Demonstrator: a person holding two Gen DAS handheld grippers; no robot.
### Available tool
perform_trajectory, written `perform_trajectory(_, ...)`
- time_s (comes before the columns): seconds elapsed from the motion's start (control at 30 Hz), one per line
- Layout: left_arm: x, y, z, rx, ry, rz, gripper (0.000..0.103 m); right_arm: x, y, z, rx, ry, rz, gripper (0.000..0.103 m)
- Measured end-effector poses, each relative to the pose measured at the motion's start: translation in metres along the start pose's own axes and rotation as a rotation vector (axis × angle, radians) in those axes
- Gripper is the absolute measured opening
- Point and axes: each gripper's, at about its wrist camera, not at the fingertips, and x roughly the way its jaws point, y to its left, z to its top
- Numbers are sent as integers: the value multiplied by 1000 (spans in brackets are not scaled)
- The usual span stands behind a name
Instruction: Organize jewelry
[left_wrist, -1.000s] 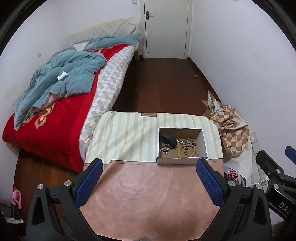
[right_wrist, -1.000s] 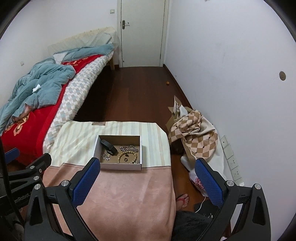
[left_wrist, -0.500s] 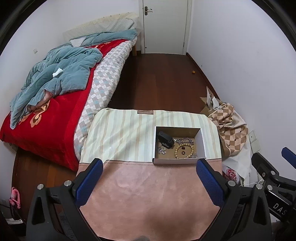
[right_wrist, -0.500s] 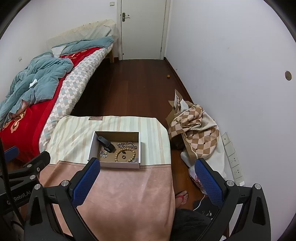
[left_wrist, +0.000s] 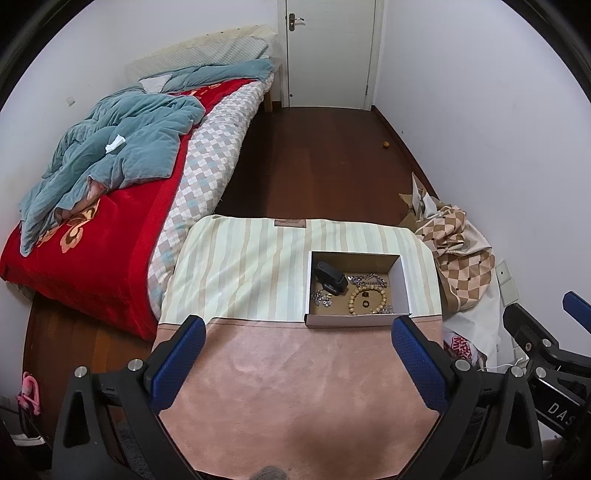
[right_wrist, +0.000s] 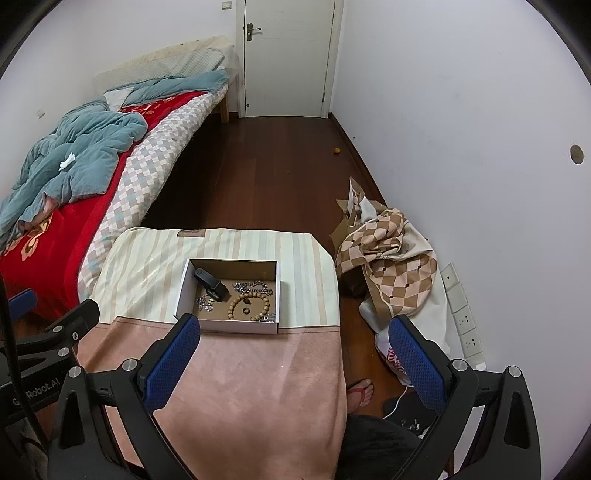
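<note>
Cardboard box (left_wrist: 356, 320), shallow, rectangular, white outside and brown inside, sits on the striped part of the tabletop (left_wrist: 258, 387), toward its right side. Tabletop covering: pink suede-like cloth near the cameras, cream and beige striped fabric farther out.

Box contents: wooden bead bracelet (left_wrist: 368, 300) (right_wrist: 248, 306), round tan beads in a loop, with a small dark ring lying inside the loop. Silver chain (left_wrist: 369, 280), metallic links, bunched along the far side. Cluster of small silver pieces (left_wrist: 322, 297) at the near left. Black clip-shaped object (left_wrist: 331, 276), matte, oblong, in the far left corner.

Left hand-held gripper (left_wrist: 297, 363): blue textured pads spread wide, nothing between them, held above the pink cloth, near edge of the box just beyond its fingertips. Right hand-held gripper (right_wrist: 295, 360): likewise spread and empty, raised over the tabletop's right edge; its left pad is level with the box's near left corner, its right pad out over the floor.
</note>
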Motion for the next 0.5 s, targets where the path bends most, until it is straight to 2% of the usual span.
perform_trajectory(0.5,-6,1,-3,3,-14,3,103,-4,-1,-1,2,-5,1,103)
